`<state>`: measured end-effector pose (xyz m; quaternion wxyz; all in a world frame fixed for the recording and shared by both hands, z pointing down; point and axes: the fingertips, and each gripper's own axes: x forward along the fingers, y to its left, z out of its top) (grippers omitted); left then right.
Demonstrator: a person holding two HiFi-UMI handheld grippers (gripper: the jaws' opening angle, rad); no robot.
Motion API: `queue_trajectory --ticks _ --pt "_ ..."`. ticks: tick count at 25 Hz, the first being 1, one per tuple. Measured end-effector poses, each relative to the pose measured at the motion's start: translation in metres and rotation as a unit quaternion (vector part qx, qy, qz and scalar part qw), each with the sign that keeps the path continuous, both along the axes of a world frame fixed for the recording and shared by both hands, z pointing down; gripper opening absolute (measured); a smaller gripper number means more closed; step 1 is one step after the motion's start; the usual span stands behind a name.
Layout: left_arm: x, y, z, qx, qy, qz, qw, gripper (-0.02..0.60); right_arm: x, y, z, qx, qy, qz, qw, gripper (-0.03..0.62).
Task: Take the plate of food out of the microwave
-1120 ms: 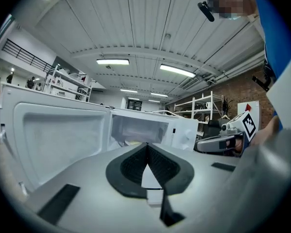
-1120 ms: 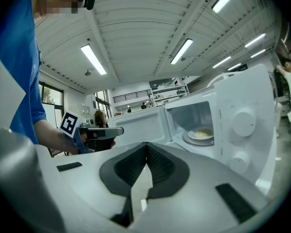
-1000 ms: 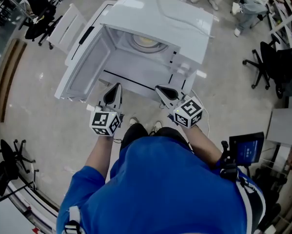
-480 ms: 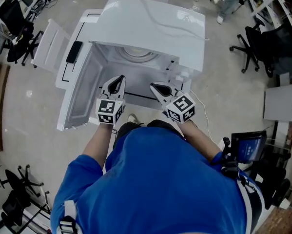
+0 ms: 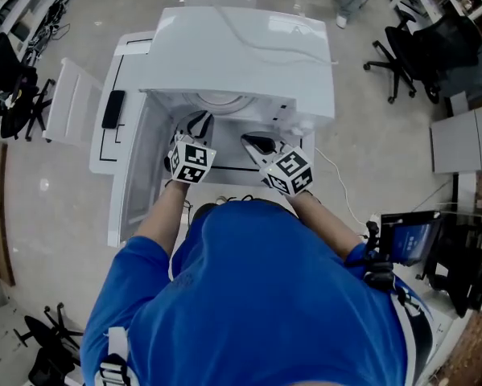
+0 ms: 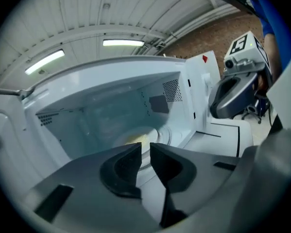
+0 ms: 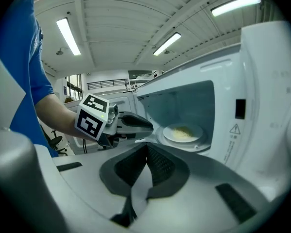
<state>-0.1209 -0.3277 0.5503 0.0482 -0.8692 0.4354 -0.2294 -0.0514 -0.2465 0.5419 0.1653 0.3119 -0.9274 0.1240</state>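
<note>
A: Both grippers have pushed forward since a second ago. They hung in front of the open door then, and now the left gripper (image 5: pixel 199 122) and the right gripper (image 5: pixel 257 142) have their tips at the mouth of the microwave (image 5: pixel 249 51).

B: And the plate?

A: The plate (image 7: pixel 183 132) sits inside on the turntable (image 7: pixel 199 143), toward the back of the cavity, with pale yellow food (image 7: pixel 184 131) heaped in the middle. It's untouched; neither gripper reaches it yet.

B: Jaws?

A: The left jaws have just been cracking open. There's a narrow slit between the tips and nothing in it. The right jaws are pressed together, empty.

B: So we're in the reach-in step.

A: I'd say so, and early in the task: the approach is under way, no grasp yet. As I read it, the next move calls for much wider jaws, then a level slide in under the cavity roof to take the plate by its rim. One gripper on either side looks the safer bet, holding the plate flat so the food doesn't slide as it comes out.
</note>
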Motion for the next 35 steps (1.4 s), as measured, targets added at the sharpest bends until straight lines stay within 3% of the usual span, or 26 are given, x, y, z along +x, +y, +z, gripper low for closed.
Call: queue_trajectory --ticks 4,9,14,19,26,31,35 --pt "0.012 -0.015 0.017 0.007 -0.080 0.040 0.9960 0.084 0.001 -0.004 0.003 -0.002 0.004 0.013 1.000 -0.002" --pt "0.025 -0.030 0.030 0.030 -0.172 0.083 0.9812 0.092 0.008 -0.007 0.001 -0.001 0.004 0.027 1.000 -0.002" --pt "0.032 -0.040 0.045 0.032 -0.256 0.125 0.9580 0.103 0.014 -0.007 -0.005 0.004 0.002 0.035 0.999 -0.002" --pt "0.038 -0.043 0.054 0.046 -0.330 0.167 0.9280 0.109 0.021 -0.010 -0.009 0.005 -0.005 0.043 0.999 -0.002" --pt "0.040 -0.046 0.061 0.066 -0.374 0.183 0.9068 0.107 0.025 -0.009 -0.013 0.010 -0.010 0.043 0.999 -0.002" --pt "0.042 -0.046 0.064 0.070 -0.382 0.190 0.9016 0.084 0.026 -0.007 -0.014 0.009 -0.013 0.038 0.999 -0.002" --pt "0.043 -0.042 0.067 0.061 -0.379 0.189 0.9039 0.040 0.031 -0.006 -0.014 0.008 -0.015 0.040 0.999 -0.002"
